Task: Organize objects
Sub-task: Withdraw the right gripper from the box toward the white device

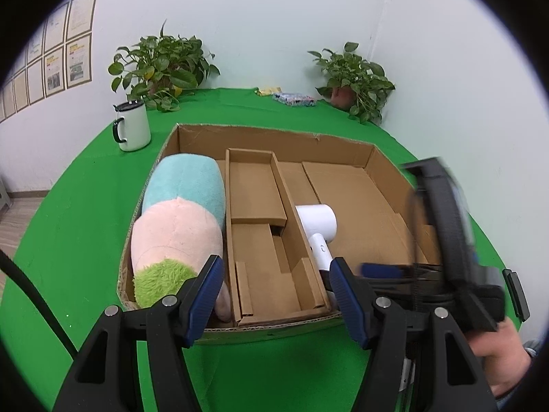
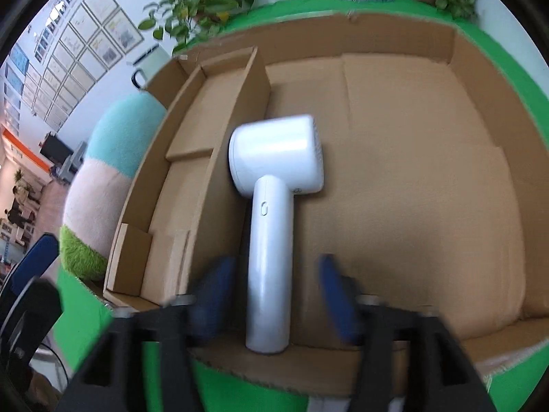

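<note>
Green table (image 1: 85, 206), boxed hair dryer (image 2: 271, 206)

Pretty plain room: pale, almost white walls (image 1: 274, 17) meeting in a corner on the right, with a grid of framed certificates (image 1: 65, 55) on the left wall. The table is covered in bright green cloth (image 1: 85, 206). Two leafy potted plants (image 1: 161, 65) (image 1: 355, 80) sit at the back. Wood-look floor (image 1: 17, 219) at the left. Even, soft lighting.
</note>
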Motion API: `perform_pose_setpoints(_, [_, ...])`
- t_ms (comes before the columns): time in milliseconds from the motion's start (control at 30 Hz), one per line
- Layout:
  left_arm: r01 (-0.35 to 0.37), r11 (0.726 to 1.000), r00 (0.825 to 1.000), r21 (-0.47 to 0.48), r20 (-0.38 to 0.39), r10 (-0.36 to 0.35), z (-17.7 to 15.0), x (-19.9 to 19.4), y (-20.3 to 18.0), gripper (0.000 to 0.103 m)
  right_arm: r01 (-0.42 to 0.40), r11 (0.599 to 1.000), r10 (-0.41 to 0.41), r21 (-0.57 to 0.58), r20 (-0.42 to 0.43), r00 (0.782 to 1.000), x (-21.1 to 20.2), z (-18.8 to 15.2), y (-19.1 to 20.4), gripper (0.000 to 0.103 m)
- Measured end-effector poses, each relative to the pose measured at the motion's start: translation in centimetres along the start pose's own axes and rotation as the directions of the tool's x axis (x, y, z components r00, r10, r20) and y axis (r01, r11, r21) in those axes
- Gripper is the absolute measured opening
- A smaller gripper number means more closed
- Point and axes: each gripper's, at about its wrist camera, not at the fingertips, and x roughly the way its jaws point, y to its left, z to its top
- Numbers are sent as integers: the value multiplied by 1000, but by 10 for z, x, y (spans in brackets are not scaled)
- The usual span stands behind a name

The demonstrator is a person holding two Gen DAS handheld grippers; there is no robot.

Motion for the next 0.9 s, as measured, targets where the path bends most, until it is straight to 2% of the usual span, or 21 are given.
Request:
perform_pose_setpoints(33, [-10,1000,1000,7,18,10,-1,-4,-2,63,-1,1000,1,-1,30,1000,-9,-2,-2,83])
perform_pose_setpoints(100, [-32,999,998,28,53,31,-3,-10,-7,64,6,1000,-5,-8,88,996,-29,-9,-7,89])
perform_pose_setpoints(167, [-44,998,996,50,82,40,-7,-14,-13,70,58,998,-53,-25,164,985,-53,-20,-12,98])
perform_pose_setpoints(300, [-39,996,994,76,101,31,-15,-15,-25,72,139,986,-107,-94,290,951,-95,-57,-19,98])
perform_pose_setpoints(433, [-8,999,998,54,64,5,-25,-5,-27,72,81,976,-14,-203,313,950,-113,-110,-12,98])
perform_pose_setpoints(533, [-20,999,1000,31,12,20,-28,13,-22,72,29,981,31,-194,298,954,-113,-130,-10,98])
perform_pose_setpoints(600, [-15,1000,999,-6,-39,15,-26,29,-13,72,-6,987,51,-161,276,960,-109,-123,-12,94])
perform_pose_setpoints(633, [-5,1000,998,-23,-55,3,-26,33,-10,71,-8,989,49,-147,274,961,-109,-116,-14,88])
perform_pose_setpoints(667, [8,999,998,-31,-55,-10,-26,35,-8,71,-6,992,41,-129,277,960,-108,-104,-15,82])
perform_pose_setpoints(767, [17,1000,998,-24,-56,-19,-26,37,-8,71,-35,997,50,-63,254,966,-103,-62,-27,73])
perform_pose_setpoints(900, [39,999,996,-34,-80,-41,-26,38,-10,70,-74,997,77,-32,89,993,-61,-8,-34,51])
